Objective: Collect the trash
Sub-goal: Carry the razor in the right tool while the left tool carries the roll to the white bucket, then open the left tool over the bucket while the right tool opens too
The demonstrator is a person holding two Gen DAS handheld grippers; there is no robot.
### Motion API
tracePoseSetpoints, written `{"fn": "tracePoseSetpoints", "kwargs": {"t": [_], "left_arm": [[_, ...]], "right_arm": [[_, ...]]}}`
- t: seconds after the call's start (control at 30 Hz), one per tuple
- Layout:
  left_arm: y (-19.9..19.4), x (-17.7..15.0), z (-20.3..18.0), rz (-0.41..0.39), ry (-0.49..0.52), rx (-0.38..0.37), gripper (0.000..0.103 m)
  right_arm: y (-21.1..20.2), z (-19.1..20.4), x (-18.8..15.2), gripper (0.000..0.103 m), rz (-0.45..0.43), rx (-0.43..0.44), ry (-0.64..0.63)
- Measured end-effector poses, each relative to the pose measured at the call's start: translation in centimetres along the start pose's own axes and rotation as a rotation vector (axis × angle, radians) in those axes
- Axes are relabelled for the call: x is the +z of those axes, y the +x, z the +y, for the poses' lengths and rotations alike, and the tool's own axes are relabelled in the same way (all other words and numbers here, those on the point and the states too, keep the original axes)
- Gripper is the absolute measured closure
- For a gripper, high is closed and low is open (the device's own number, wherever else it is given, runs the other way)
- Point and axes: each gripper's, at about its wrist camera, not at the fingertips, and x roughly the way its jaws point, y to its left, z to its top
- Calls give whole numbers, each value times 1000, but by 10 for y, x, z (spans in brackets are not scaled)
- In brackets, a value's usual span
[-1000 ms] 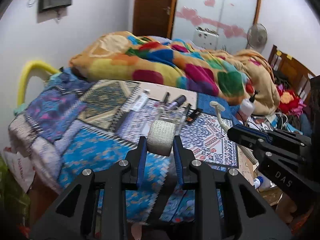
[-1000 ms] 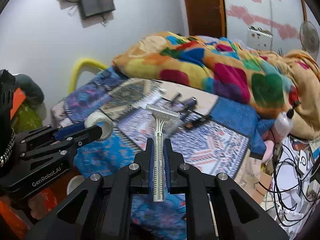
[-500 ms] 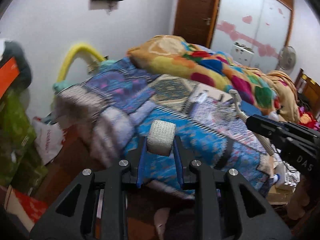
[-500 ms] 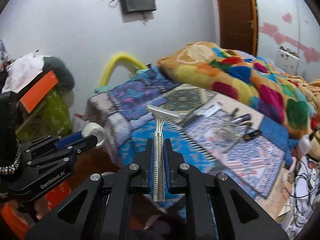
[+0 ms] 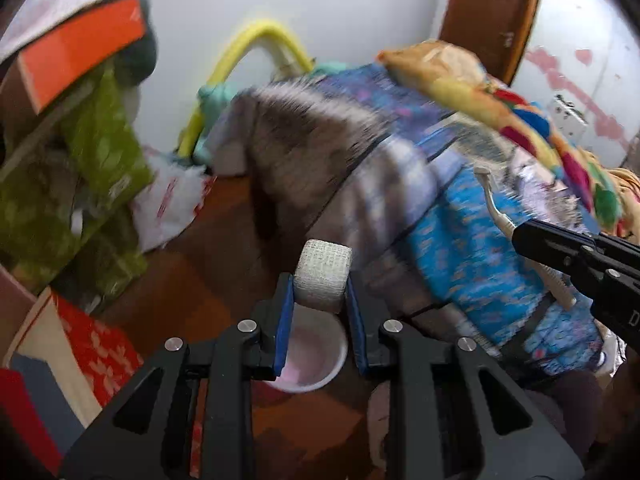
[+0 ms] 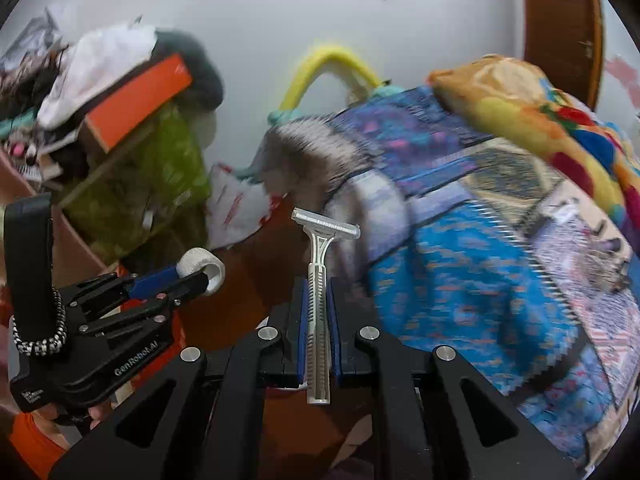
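Observation:
My left gripper (image 5: 320, 292) is shut on a white bandage roll (image 5: 323, 276). It hangs over the floor just above a white round bin (image 5: 320, 368) with a pink liner. The left gripper also shows in the right wrist view (image 6: 192, 274) with the roll (image 6: 202, 268). My right gripper (image 6: 318, 296) is shut on a grey disposable razor (image 6: 320, 264), head up, to the right of the left gripper. The razor also shows in the left wrist view (image 5: 504, 216), over the bed's edge.
A bed with a blue patterned cover (image 5: 460, 240) and a colourful blanket (image 6: 540, 112) fills the right. A cluttered shelf with a green bag (image 5: 92, 168) and an orange box (image 5: 76, 48) stands left. A white plastic bag (image 5: 168, 200) lies on the brown floor.
Both grippers have swung left and down, away from the bed top toward the floor beside it. The white bin has come into view under the left gripper. Both grips are unchanged.

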Motion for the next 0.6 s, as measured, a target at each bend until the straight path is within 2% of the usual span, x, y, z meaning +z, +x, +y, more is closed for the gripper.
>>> {"fn": "tracePoseSetpoints", "kwargs": {"t": [0.17, 0.3, 0.6], "left_arm": [[39, -21, 35, 98, -51, 27, 77], [80, -41, 54, 185, -85, 54, 77], [159, -72, 80, 378, -166, 25, 77]], "right_arm": [[58, 28, -5, 94, 135, 65, -30], [102, 37, -11, 94, 244, 83, -41], [181, 48, -25, 94, 431, 54, -72]]}}
